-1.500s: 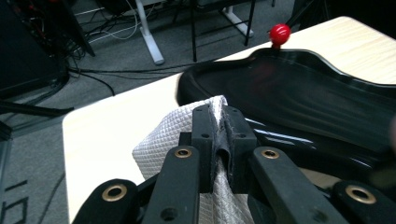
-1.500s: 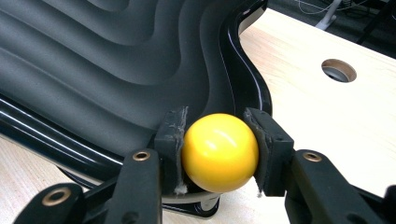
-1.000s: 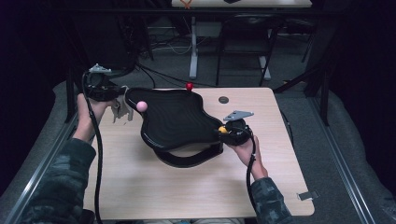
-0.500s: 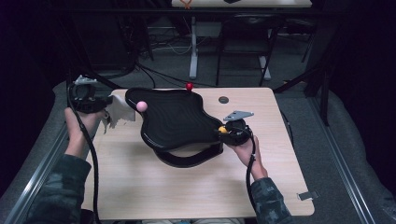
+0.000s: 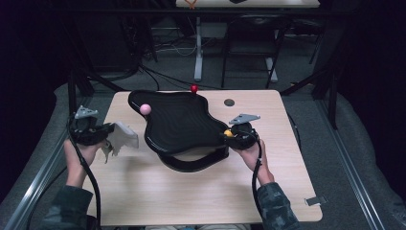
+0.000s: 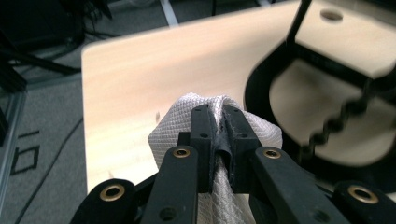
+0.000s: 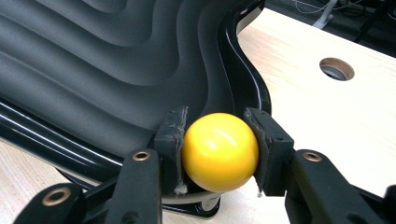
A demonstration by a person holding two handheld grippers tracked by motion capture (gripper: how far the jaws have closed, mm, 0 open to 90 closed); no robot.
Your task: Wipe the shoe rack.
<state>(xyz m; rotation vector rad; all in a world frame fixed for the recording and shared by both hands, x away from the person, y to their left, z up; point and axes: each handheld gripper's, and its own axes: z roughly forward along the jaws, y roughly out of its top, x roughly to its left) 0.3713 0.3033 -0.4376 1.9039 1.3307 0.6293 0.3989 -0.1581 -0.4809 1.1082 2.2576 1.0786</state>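
1. The wooden worktop carries everything, with a round cable hole near its far edge at about 1 o'clock from the centre.
2. A black wavy-edged tray with a rippled inner surface sits on a black stand at the middle of the worktop, tilted.
3. The left gripper, held at the tray's 9 o'clock, has its jaws closed tight on a white waffle-weave cloth; the cloth bunches up around the jaws and hangs just clear of the tray's left rim, over the worktop.
4. The right gripper is at the tray's 4 o'clock edge, its jaws pinching a yellow ball from both sides; the ball lies right at the tray's rim.
5. A pink ball sits on the tray near its 10 o'clock corner.
6. A red ball sits at the tray's far rim, about 12 o'clock.
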